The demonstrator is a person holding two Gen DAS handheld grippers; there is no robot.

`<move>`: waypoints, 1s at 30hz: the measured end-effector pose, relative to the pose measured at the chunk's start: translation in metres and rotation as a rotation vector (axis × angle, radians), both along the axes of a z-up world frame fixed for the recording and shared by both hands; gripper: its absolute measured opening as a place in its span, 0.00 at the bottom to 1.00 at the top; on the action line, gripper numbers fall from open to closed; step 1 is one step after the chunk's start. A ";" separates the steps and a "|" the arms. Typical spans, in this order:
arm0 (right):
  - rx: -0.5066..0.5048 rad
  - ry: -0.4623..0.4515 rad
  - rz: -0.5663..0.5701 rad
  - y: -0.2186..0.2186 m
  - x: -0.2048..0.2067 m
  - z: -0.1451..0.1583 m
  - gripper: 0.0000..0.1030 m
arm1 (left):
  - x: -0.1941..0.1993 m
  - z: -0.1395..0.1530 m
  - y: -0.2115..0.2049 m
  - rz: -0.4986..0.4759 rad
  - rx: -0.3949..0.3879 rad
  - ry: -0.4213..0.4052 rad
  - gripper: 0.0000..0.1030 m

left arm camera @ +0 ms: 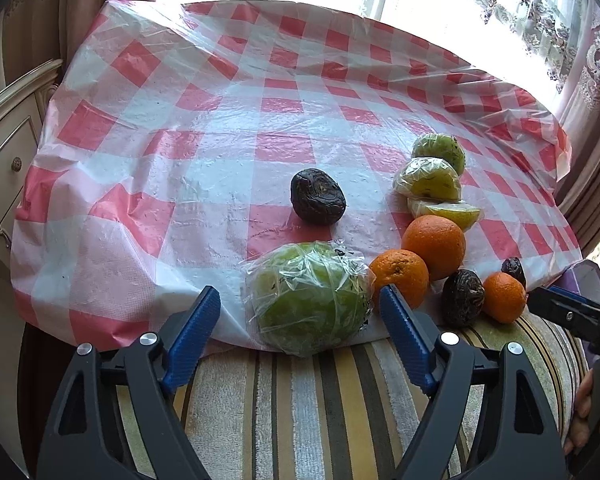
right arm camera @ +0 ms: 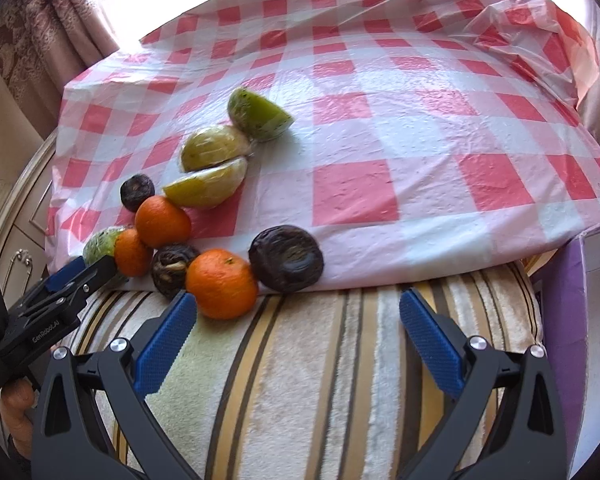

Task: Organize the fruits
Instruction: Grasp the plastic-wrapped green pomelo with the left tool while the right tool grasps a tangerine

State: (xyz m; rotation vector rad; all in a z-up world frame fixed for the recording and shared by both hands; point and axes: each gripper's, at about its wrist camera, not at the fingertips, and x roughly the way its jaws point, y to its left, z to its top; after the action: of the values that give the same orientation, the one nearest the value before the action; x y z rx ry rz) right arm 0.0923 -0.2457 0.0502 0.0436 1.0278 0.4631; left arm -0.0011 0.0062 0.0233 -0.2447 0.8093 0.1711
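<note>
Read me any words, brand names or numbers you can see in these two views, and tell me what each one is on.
"GenRobot.AI": white lettering on the black body of the left gripper, seen in the right wrist view.
A small white label lower on that same body: too small and blurred to read.
Dark specks on the plastic wrap of the wrapped green fruit: not legible as text.
Nothing else readable.

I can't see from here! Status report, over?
Left gripper open, straddling wrapped green fruit. Right gripper open, empty, beside an orange. Nothing blocking.
</note>
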 end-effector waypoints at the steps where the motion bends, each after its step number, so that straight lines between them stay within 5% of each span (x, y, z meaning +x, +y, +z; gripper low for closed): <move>1: 0.019 0.000 -0.004 -0.002 0.001 0.001 0.99 | 0.000 0.000 0.000 0.001 0.004 -0.002 0.75; 8: -0.016 -0.076 0.104 0.020 -0.014 0.010 0.98 | 0.001 0.001 -0.002 -0.002 0.021 -0.007 0.69; 10: -0.015 -0.081 0.156 0.030 -0.020 0.013 0.91 | 0.000 0.000 -0.001 -0.003 0.014 -0.011 0.68; 12: -0.007 -0.044 0.180 0.038 -0.020 0.010 0.72 | 0.000 0.000 -0.001 -0.003 0.009 -0.014 0.68; 17: 0.005 0.022 0.209 0.046 -0.021 0.000 0.56 | -0.004 0.000 0.000 0.006 0.010 -0.023 0.69; 25: 0.023 0.048 0.210 0.053 -0.012 -0.007 0.57 | -0.003 -0.003 0.002 0.012 0.015 0.008 0.74; 30: 0.015 0.042 0.216 0.059 -0.009 -0.010 0.57 | -0.003 -0.003 -0.001 -0.003 0.018 -0.001 0.60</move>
State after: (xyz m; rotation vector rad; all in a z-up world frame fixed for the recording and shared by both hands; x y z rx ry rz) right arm 0.0833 -0.1864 0.0405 -0.0451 1.0758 0.6680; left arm -0.0040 0.0057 0.0199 -0.2265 0.8064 0.1758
